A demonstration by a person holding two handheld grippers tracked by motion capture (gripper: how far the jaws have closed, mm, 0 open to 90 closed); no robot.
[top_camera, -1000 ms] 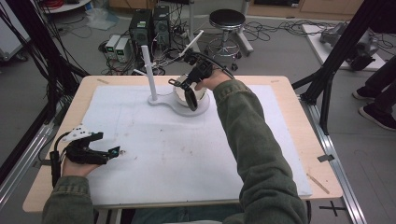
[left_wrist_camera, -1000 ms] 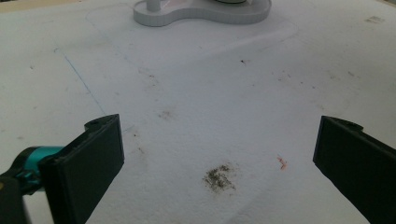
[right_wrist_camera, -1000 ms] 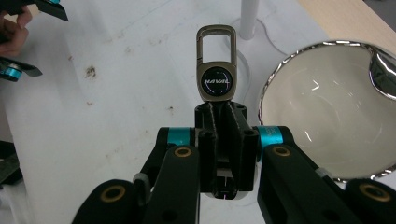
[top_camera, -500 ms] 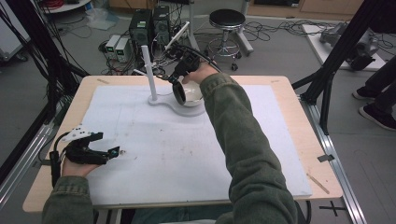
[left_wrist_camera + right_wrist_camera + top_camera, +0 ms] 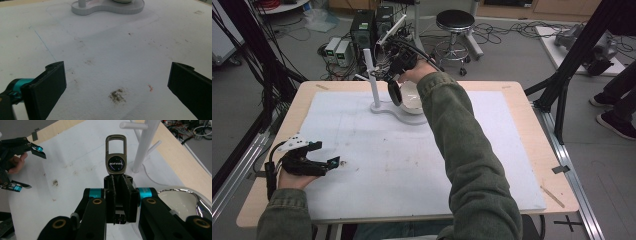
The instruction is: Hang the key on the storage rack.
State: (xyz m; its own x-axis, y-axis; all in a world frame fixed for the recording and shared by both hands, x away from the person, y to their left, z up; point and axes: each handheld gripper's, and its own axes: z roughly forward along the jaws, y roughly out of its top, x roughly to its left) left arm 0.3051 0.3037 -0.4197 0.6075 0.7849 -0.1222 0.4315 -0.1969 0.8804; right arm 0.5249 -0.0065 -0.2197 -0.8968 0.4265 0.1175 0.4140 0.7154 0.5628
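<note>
Right gripper [image 5: 117, 180] clamps one keychain [image 5: 115, 157]; left gripper [image 5: 117, 82] spread, empty.

Overhead camera faces forward over the table [image 5: 522, 135]; both tool cameras skim it, sharing the white stand [image 5: 107, 7].

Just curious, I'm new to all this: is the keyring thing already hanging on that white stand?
No, the keychain is clamped upright between the right gripper's fingers, held in front of the white stand with its loop on no peg.
</note>
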